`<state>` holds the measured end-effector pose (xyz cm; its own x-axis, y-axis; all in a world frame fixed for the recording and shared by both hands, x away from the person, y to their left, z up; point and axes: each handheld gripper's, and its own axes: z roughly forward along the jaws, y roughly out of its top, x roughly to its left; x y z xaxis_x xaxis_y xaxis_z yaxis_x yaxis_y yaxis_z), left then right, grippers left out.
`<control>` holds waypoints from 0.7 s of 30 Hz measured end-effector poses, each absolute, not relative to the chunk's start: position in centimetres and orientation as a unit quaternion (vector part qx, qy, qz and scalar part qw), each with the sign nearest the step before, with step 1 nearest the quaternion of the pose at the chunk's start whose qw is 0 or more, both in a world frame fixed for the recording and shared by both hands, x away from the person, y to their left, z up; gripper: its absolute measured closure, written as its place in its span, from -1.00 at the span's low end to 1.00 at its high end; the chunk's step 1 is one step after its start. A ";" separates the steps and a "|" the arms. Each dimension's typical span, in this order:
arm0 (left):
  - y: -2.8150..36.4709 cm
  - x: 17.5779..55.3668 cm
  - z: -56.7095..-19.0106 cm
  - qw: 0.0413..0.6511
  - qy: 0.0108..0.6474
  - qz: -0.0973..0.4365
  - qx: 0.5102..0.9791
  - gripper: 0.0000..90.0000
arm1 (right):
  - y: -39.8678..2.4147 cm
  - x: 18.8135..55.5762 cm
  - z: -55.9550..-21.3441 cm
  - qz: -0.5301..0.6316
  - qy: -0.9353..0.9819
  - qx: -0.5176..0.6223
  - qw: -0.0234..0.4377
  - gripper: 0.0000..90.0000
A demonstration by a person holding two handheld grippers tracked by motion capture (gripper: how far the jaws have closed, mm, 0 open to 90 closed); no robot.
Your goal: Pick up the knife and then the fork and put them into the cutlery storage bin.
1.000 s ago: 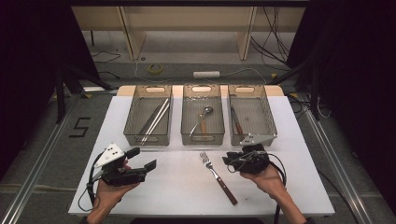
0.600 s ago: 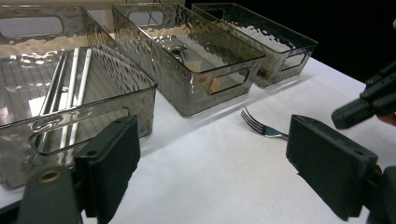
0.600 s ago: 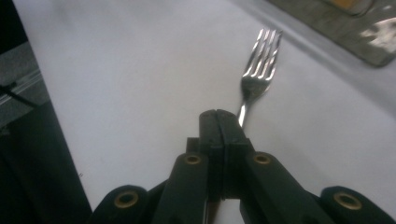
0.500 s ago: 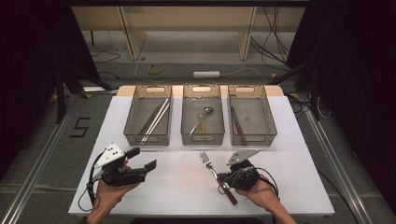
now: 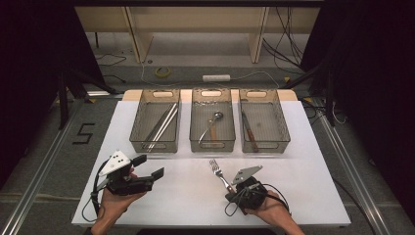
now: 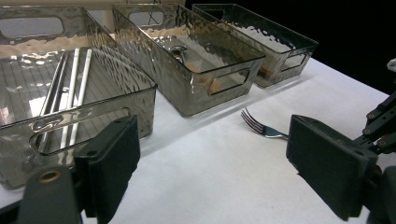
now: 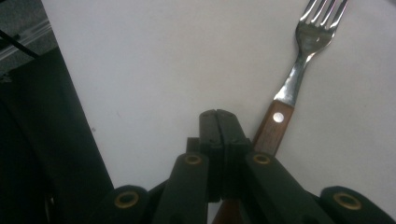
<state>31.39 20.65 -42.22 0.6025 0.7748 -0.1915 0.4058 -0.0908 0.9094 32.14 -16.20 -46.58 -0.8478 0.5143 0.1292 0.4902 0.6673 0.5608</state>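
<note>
— Right claw [image 7: 218, 116]?
— Jaws just snapped together, nothing between; the wooden-handled steel fork [image 7: 289, 88] lies alongside, on the white tabletop [image 5: 186, 196].
— Left claw [image 6: 212, 158]?
— Spread wide, hovering; three smoky plastic bins [image 5: 211, 128] beyond.

Fork [image 5: 219, 172]: steel tines, wooden riveted handle, lying flat on the table just before the middle bin [image 5: 212, 144].

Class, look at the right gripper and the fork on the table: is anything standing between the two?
Nothing visible does. The right gripper sits with its jaws shut together directly beside the fork, whose wooden handle passes just to one side of them. The white table around the fork is bare.
</note>
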 end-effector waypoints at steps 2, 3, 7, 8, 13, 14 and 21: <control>20.6 31.4 -42.2 0.534 0.411 0.172 0.718 -0.62 | -16.2 32.1 -46.8 0.294 0.915 0.275 0.021 1.00; 20.6 31.4 -42.2 0.534 0.411 0.172 0.718 -0.62 | -16.2 32.1 -46.8 0.291 0.916 0.274 0.022 1.00; 20.6 31.4 -42.2 0.534 0.411 0.172 0.719 -0.62 | -16.2 32.1 -47.1 0.276 0.923 0.267 0.025 1.00; 20.6 31.4 -42.2 0.534 0.411 0.172 0.718 -0.62 | -16.2 32.0 -47.1 0.271 0.924 0.268 0.025 1.00; 20.6 31.4 -42.2 0.534 0.411 0.173 0.718 -0.62 | -16.2 32.1 -47.3 0.261 0.927 0.270 0.024 1.00; 20.7 31.4 -42.2 0.534 0.411 0.173 0.718 -0.62 | -16.2 32.1 -47.3 0.260 0.927 0.269 0.027 1.00; 20.7 31.4 -42.2 0.534 0.411 0.173 0.718 -0.62 | -16.8 32.3 -47.0 0.244 0.928 0.278 0.038 1.00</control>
